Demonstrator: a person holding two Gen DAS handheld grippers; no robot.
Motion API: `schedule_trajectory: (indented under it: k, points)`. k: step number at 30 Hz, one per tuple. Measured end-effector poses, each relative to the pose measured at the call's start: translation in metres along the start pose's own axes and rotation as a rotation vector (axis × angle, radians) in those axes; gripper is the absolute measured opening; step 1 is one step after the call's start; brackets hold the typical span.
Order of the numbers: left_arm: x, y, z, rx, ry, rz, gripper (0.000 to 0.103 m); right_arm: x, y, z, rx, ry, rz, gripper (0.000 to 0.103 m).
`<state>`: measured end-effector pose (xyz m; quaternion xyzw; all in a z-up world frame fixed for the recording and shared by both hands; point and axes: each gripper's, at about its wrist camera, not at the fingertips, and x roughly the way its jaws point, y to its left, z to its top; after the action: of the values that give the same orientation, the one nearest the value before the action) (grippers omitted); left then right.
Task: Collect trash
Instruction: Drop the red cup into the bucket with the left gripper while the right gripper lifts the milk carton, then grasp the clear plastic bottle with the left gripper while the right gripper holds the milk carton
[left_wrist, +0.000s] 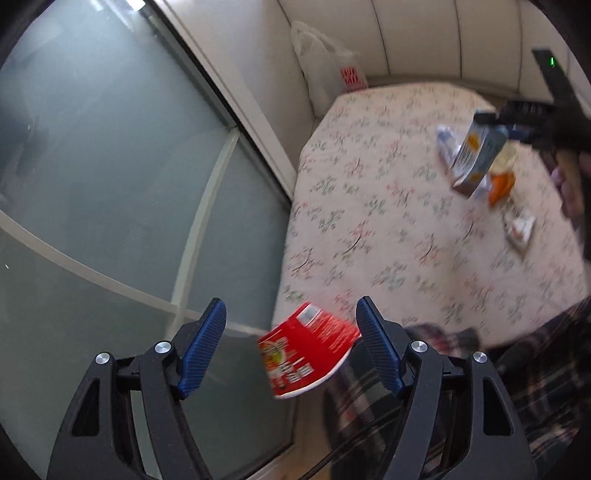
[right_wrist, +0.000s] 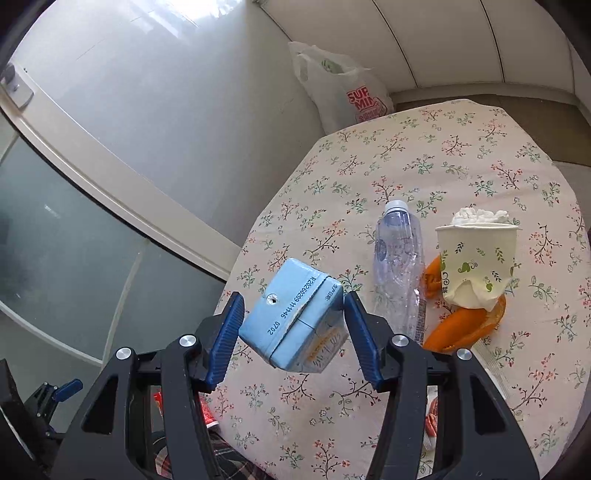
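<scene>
My right gripper (right_wrist: 293, 328) is shut on a light blue drink carton (right_wrist: 291, 314), held tilted above the near left part of the floral table (right_wrist: 406, 155); the carton also shows in the left wrist view (left_wrist: 476, 155). My left gripper (left_wrist: 291, 339) is wide open off the table's near left edge. A red paper cup (left_wrist: 306, 350) lies tilted between its fingers, touching only the right finger (left_wrist: 376, 347). On the table lie a clear plastic bottle (right_wrist: 397, 266), a leaf-print paper cup stuffed with tissue (right_wrist: 476, 258) and orange peel (right_wrist: 461, 328).
A white plastic bag (right_wrist: 343, 88) stands against the wall behind the table's far left corner. A glass door (left_wrist: 110, 184) is at the left. A small wrapper (left_wrist: 521, 229) lies at the table's right. Plaid cloth (left_wrist: 535, 369) is near the front edge.
</scene>
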<state>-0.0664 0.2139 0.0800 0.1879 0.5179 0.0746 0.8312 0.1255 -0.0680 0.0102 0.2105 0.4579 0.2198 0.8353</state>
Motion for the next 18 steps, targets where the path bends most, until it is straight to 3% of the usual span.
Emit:
schedule_trajectory:
  k: [5, 8, 11, 15, 18]
  points:
    - [0.029, -0.001, -0.028, 0.211, 0.227, 0.097, 0.072, -0.019, -0.011, -0.001, 0.029, -0.029, 0.015, 0.053]
    - [0.049, -0.003, -0.044, 0.252, 0.286, 0.126, 0.072, -0.027, -0.016, -0.001, 0.041, -0.037, 0.023, 0.053]
    - [0.046, 0.01, -0.037, 0.127, 0.225, 0.09, 0.072, -0.034, -0.018, 0.001, 0.03, -0.05, 0.014, 0.053]
    - [0.016, 0.018, -0.016, 0.035, 0.06, 0.07, 0.072, -0.044, -0.018, 0.003, 0.028, -0.061, 0.016, 0.053]
    - [-0.009, 0.019, 0.011, -0.047, -0.059, -0.03, 0.072, -0.054, -0.018, 0.004, 0.025, -0.073, 0.026, 0.053]
